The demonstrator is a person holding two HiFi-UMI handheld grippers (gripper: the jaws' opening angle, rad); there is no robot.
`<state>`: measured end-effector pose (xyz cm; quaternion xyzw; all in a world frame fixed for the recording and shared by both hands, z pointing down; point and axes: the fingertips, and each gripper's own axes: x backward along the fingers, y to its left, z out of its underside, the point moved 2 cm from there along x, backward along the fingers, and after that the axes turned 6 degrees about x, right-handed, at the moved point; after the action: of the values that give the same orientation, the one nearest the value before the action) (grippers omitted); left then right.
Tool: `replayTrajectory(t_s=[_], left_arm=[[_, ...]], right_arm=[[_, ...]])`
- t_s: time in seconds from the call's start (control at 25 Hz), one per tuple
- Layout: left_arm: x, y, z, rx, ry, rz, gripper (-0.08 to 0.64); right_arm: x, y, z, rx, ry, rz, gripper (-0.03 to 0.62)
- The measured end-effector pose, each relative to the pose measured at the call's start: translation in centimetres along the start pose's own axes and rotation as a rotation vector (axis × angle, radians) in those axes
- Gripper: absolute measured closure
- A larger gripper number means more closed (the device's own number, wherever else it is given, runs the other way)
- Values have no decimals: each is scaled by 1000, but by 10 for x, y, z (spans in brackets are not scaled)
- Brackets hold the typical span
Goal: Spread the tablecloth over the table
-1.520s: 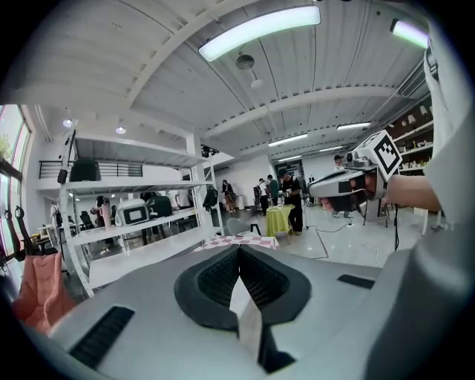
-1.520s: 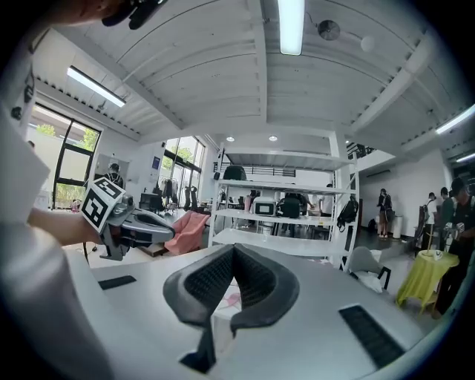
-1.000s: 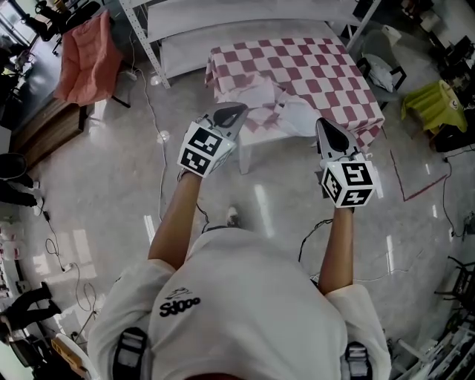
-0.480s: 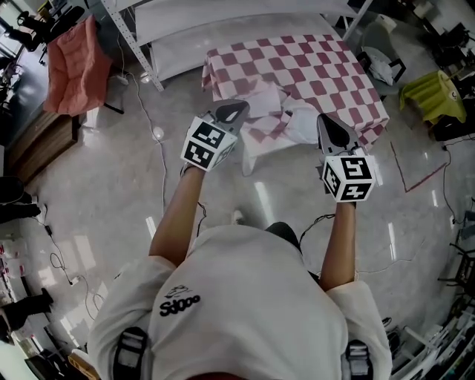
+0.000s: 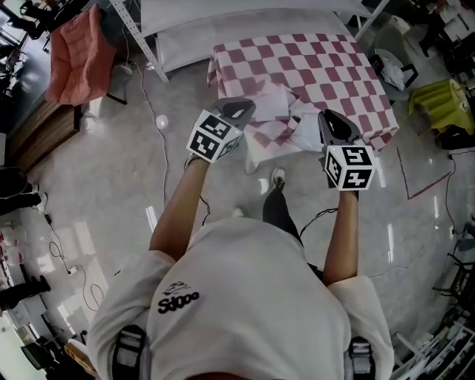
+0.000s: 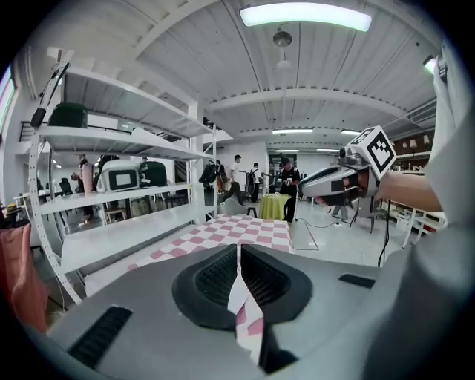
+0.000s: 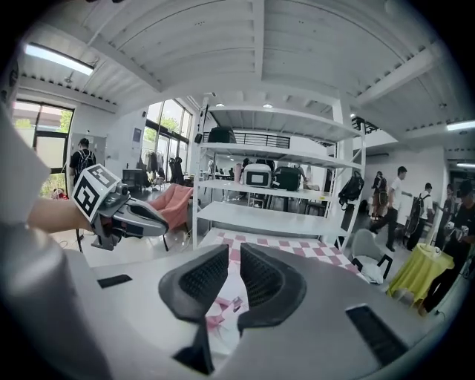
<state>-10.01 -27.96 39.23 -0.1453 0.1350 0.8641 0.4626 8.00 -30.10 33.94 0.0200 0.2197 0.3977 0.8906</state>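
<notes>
A red-and-white checked tablecloth (image 5: 319,70) covers the table, and its near edge is bunched and folded back, showing the white underside (image 5: 286,122). My left gripper (image 5: 241,109) is at the left of that bunched edge. In the left gripper view it (image 6: 239,249) is shut on a strip of checked cloth (image 6: 245,312) pinched between the pads. My right gripper (image 5: 330,120) is at the right of the edge. Its jaws (image 7: 234,252) are opening, with a narrow gap between the pads. Cloth (image 7: 223,308) shows in the gap low down, and the pads do not press on it.
A metal shelving rack (image 5: 245,15) stands just behind the table. An orange-pink folding chair (image 5: 74,59) is at the far left. A white chair (image 5: 390,67) and a yellow-green covered table (image 5: 438,100) are at the right. Cables (image 5: 159,126) lie on the floor. My foot (image 5: 276,178) is near the table leg (image 5: 252,157).
Both grippers have moved forward towards the table's near edge, bringing the bunched cloth closer to the table. The person has stepped forward, and one leg and foot now show below the grippers.
</notes>
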Motion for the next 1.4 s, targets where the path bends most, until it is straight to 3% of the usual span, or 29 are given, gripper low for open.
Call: replayTrajectory(t_s=[0.08,0.16,0.2,0.56,0.72,0.84,1.0,1.24,1.4], left_arm=[[-12,11,2,36,7,2,529],[-27,20,2,48,28,5,438],[-37,23,2,47,40,8,426],[-132,62,10,125,141,20,416],[-175,74,34,155,243,7,402],[-202,80,54,153,331,8,343],[-230,86,71,141,386,14,305],[-257,95,91,83,456,22,298],[-268,102,104,110,488,15,299]], right_arm=[[-19,-6,7,18,30,-33,511],[-39,-14,15,28,61,-75,479],[-49,-20,19,26,73,-93,466],[-151,-76,61,7,181,-220,442],[-187,-89,94,3,251,-289,441],[-212,-93,122,-5,301,-351,432],[-238,-87,162,-44,383,-459,379],[-262,-72,213,18,480,-579,360],[-276,-68,228,44,483,-637,360]])
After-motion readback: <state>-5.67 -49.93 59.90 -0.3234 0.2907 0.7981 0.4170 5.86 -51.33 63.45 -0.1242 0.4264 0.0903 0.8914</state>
